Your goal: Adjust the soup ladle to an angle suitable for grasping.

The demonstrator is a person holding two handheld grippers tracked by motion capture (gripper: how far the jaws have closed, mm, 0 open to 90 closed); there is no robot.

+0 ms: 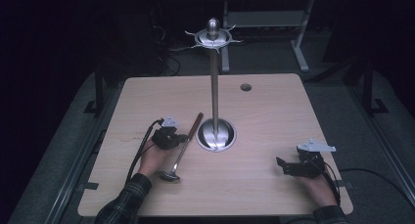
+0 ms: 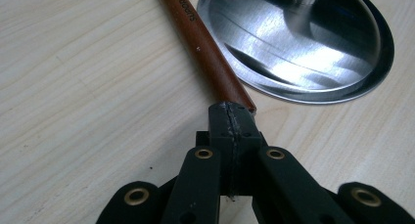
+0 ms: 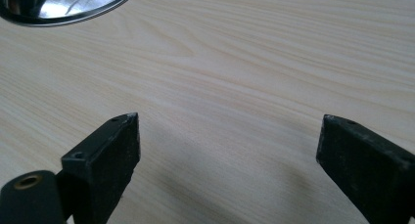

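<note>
A long spoon lies on the wooden table, its brown wooden handle pointing away and its metal bowl near the person. My left gripper is shut on the spoon where the wooden handle meets the thin metal shaft; its jaws are pressed together. To the right of the handle stands a steel utensil stand with a round base, a tall pole and a crown of hooks. My right gripper rests open at the front right, nothing between its jaws.
The stand's shiny base lies close to the handle; its rim shows in the right gripper view's upper left. A round cable hole sits at the table's far side. Dark floor and table legs lie behind the table.
</note>
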